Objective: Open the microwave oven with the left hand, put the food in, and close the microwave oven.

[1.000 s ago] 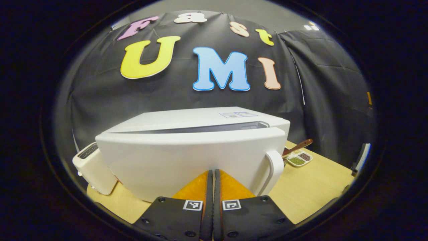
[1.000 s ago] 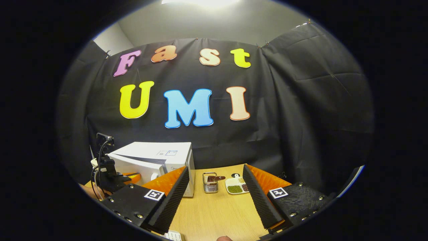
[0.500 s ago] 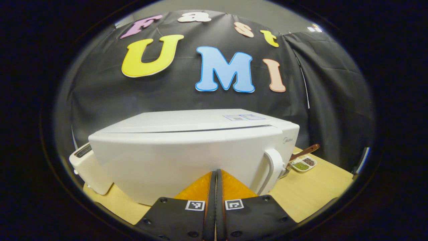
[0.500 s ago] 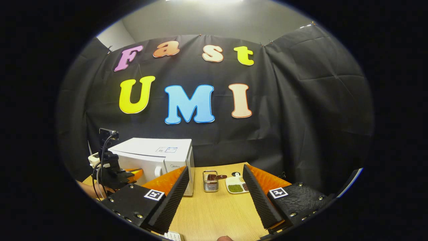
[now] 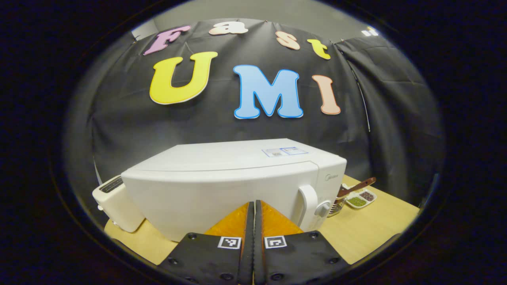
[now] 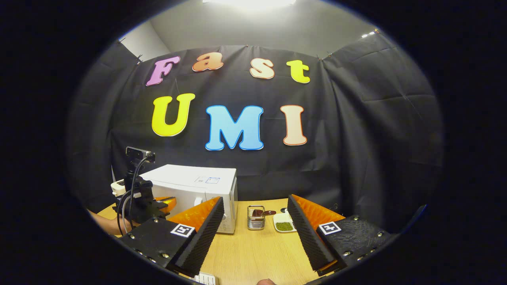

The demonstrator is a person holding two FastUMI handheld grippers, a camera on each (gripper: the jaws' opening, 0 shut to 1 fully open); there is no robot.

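On the table, the microwave (image 5: 233, 186) door now sits flush; left claw (image 5: 252, 206) closed, right claw (image 6: 253, 215) open.

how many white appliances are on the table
2: the microwave oven right ahead of the shut left claw, door closed, and a toaster beside its far left end. More could be hidden behind the microwave.
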